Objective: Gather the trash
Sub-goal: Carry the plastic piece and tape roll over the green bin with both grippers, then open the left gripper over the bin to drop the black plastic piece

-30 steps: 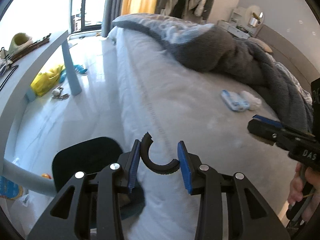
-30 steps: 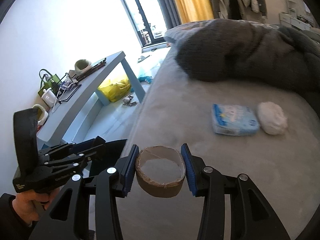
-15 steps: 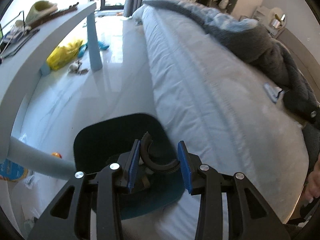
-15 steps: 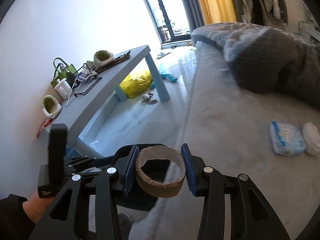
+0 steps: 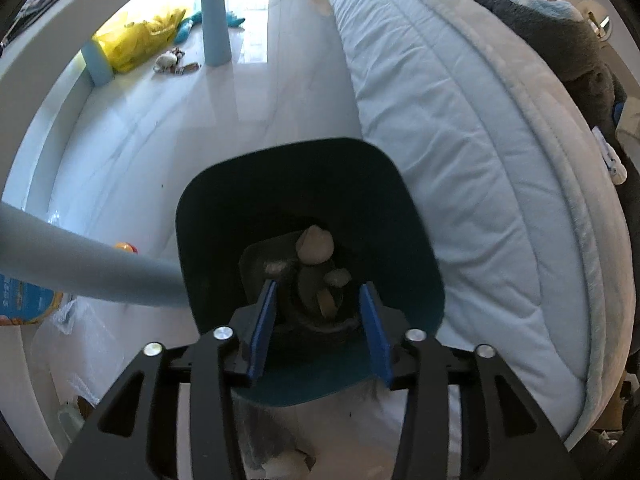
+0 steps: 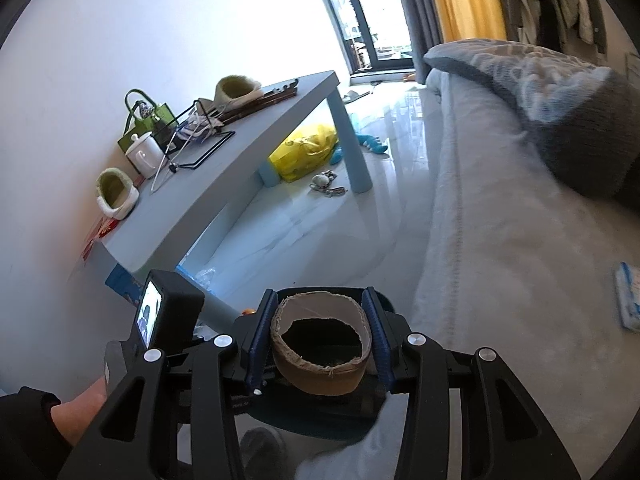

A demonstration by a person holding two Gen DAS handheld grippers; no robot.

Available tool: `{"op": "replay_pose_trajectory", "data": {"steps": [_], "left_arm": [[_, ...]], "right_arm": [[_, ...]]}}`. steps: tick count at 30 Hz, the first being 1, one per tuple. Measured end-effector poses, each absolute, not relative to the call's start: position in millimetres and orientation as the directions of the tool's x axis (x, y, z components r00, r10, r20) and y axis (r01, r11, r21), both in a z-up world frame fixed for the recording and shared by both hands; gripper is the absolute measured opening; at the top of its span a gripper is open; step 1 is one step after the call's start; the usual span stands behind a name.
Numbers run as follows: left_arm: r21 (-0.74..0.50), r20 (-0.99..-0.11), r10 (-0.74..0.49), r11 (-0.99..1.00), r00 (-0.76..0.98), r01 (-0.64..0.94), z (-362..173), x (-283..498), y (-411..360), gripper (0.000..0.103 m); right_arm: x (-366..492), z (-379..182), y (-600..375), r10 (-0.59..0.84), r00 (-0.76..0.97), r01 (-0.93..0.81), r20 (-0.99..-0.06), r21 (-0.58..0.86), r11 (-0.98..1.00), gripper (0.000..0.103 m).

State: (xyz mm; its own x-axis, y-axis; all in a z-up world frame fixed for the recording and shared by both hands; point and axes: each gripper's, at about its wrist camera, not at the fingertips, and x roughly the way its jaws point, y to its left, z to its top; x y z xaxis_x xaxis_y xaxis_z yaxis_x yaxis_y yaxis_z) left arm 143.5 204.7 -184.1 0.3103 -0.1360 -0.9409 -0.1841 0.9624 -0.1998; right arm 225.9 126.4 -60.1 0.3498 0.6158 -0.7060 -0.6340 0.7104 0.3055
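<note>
- The drop-off step is in hand: the left claw point(image 5: 318, 322) is poised over the dark bin point(image 5: 224, 208) at centre frame, beside the bed point(image 5: 472, 160).
- Its jaws have just been opening, and the black curved scrap point(image 5: 316, 320) lies loose between them (seemingly released, though it blurs into the bin's contents).
- The cardboard ring point(image 6: 320, 350) is pinched in the right claw point(image 6: 320, 340) at lower centre, above the bin.
- Next, that ring is to be let go over the bin.

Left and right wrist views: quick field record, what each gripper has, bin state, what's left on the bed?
left gripper: open over the bin, jaws just opened; black curved piece between them, unclamped
right gripper: shut on cardboard ring, near bin
bin: dark, beside the bed, scraps inside
bed: blue-white packet on top
</note>
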Motion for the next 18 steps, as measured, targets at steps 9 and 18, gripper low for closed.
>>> {"op": "replay_pose_trajectory", "data": {"steps": [9, 18], "left_arm": [[-0.209, -0.933, -0.129, 0.954, 0.336, -0.216, -179.4, 133.4, 232.8, 0.063], [-0.232, -0.881, -0.098, 0.942, 0.463, -0.243, -152.6, 121.8, 260.9, 0.061]], "right_arm": [[224.2, -74.9, 163.1, 0.617, 0.308, -0.658, -0.724, 0.307, 0.688, 0.044], [224.4, -95.3, 190.7, 0.592, 0.272, -0.673, -0.758, 0.290, 0.680, 0.044]]}}
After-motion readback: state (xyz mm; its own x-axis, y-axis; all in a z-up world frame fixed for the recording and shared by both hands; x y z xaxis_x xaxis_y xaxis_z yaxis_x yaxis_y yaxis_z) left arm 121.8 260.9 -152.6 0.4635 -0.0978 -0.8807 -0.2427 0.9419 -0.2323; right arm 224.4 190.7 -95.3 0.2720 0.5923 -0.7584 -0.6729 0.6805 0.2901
